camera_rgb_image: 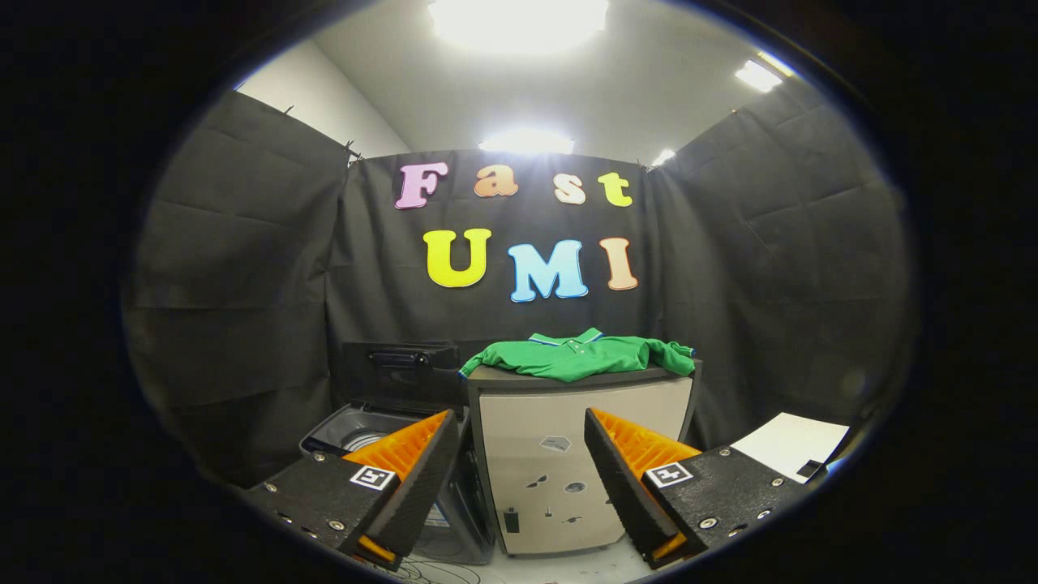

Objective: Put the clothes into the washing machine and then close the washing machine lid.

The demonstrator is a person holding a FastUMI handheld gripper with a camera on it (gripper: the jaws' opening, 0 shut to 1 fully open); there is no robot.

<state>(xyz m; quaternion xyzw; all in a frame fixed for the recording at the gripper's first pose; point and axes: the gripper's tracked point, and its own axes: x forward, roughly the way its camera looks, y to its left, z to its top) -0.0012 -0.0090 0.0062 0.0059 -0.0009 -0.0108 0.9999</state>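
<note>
Black cloth walls close in a booth lit by bright ceiling panels, with a washing machine and a cabinet at the frame's centre.

At lower left, the washing machine [369, 430] stands with its lid [401, 369] raised upright; its tub is mostly hidden behind the left finger and its base is cut off, so the inside is hard to make out. The gripper [521, 466] is held level at the bottom of the frame, facing the cabinet front, fingers spread wide with nothing between them. Beyond them, just right of the machine, the pale cabinet [568, 470] carries a green polo shirt [580, 355] on its top, laid flat with its long axis left to right, collar toward the back wall. At lower right lies a white sheet [791, 446], partly cut off.
</note>
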